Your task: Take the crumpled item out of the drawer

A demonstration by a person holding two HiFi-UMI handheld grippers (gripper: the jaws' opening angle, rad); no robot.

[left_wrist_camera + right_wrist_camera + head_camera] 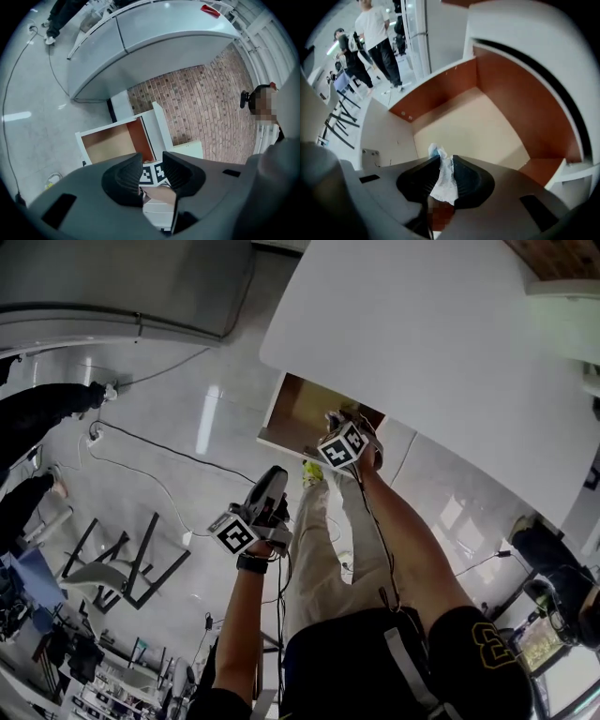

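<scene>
The drawer (302,401) stands pulled out from under the white table (422,334). Its wooden bottom (473,126) is bare, with reddish-brown walls round it. My right gripper (446,171) is inside the drawer, shut on the crumpled item (443,180), a wad of white paper or tissue pinched between the two black pads. In the head view the right gripper (343,420) reaches into the drawer's near edge. My left gripper (272,484) hangs lower left of the drawer, away from it. Its jaws (152,171) stand apart with nothing between them, and the drawer (110,145) lies ahead of them.
A brick wall (197,108) and a curved white counter (154,37) lie beyond the drawer. Cables (150,446) run over the glossy floor, and a dark-framed chair (122,563) stands at the left. People (377,37) stand in the background.
</scene>
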